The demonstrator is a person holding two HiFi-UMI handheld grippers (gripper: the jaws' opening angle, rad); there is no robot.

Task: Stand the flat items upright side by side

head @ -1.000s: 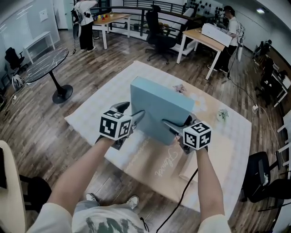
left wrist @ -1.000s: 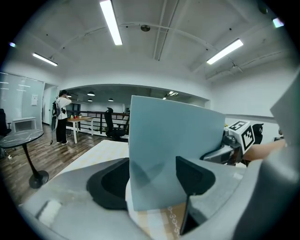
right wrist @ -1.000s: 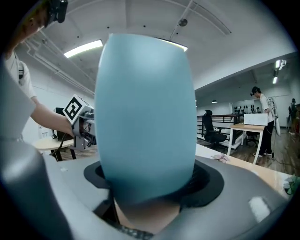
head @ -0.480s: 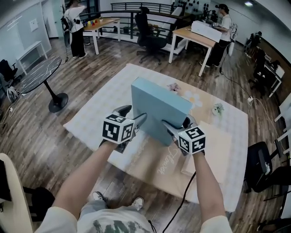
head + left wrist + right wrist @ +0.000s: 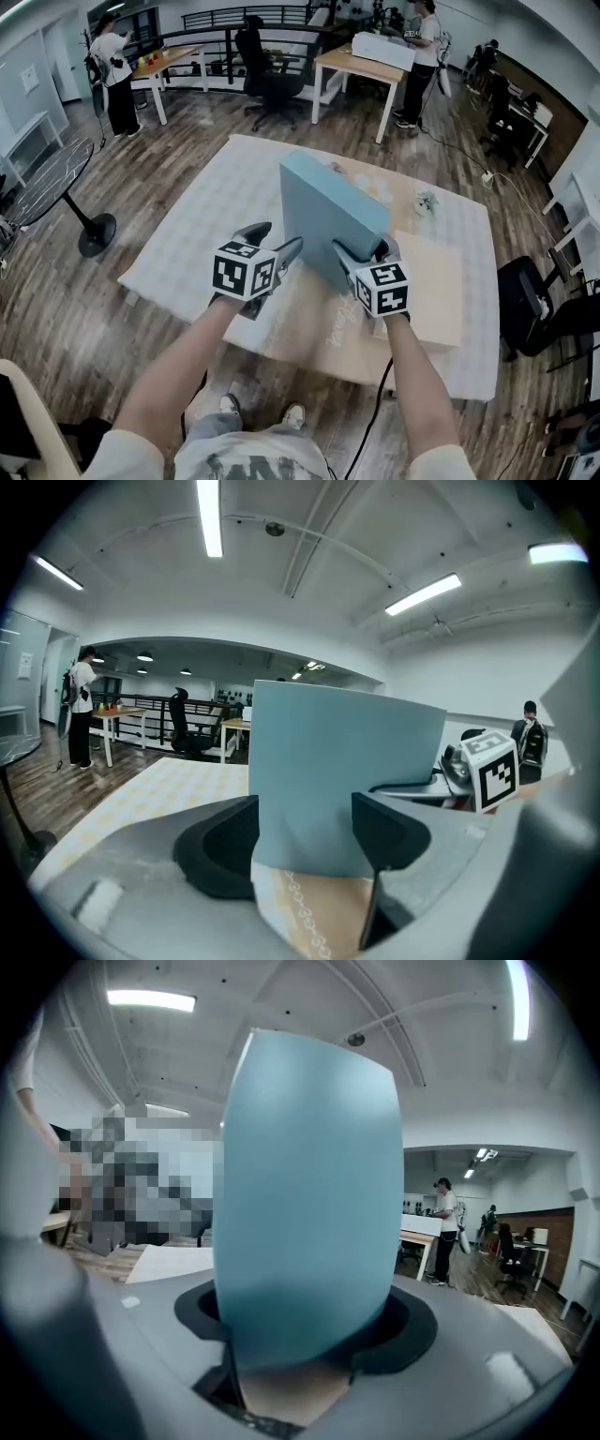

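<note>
Turned steeper since a second ago, the box [image 5: 323, 206] is held nearly upright at mid-frame over the desk [image 5: 206, 216], clamped by the left hand-held gripper [image 5: 274, 240] and the right hand-held gripper [image 5: 364, 253], so uprighting is judged nearly done.

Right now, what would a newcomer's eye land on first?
The big light blue box standing on edge in the middle of the table, clamped near its base by the left gripper and the right gripper. Next, the beige board lying flat just right of it.
</note>
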